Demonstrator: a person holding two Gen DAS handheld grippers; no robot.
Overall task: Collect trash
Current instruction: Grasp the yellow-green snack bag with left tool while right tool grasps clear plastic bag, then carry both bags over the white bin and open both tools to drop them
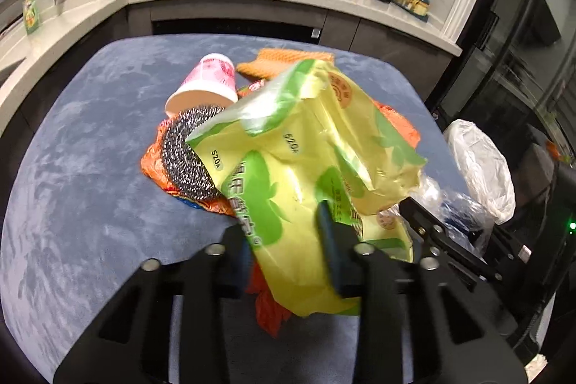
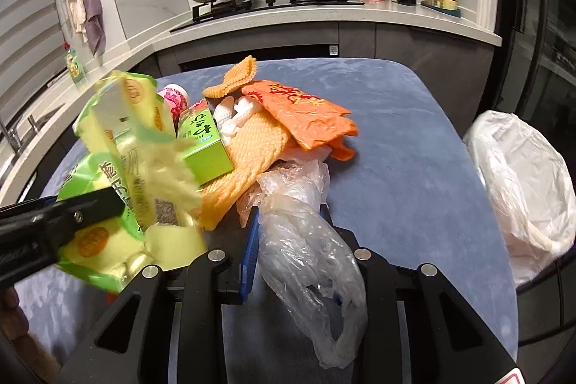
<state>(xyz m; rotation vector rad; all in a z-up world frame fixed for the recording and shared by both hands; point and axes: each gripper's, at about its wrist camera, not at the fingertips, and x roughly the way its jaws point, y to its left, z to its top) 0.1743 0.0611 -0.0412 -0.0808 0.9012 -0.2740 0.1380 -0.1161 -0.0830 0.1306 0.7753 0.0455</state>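
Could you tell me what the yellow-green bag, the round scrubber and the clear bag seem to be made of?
The yellow-green bag looks like thin glossy printed plastic film: it creases and glints. The round scrubber seems coiled steel wire, grey and sparkling. The clear bag appears to be soft translucent plastic, wrinkled, showing the blue cloth through it.
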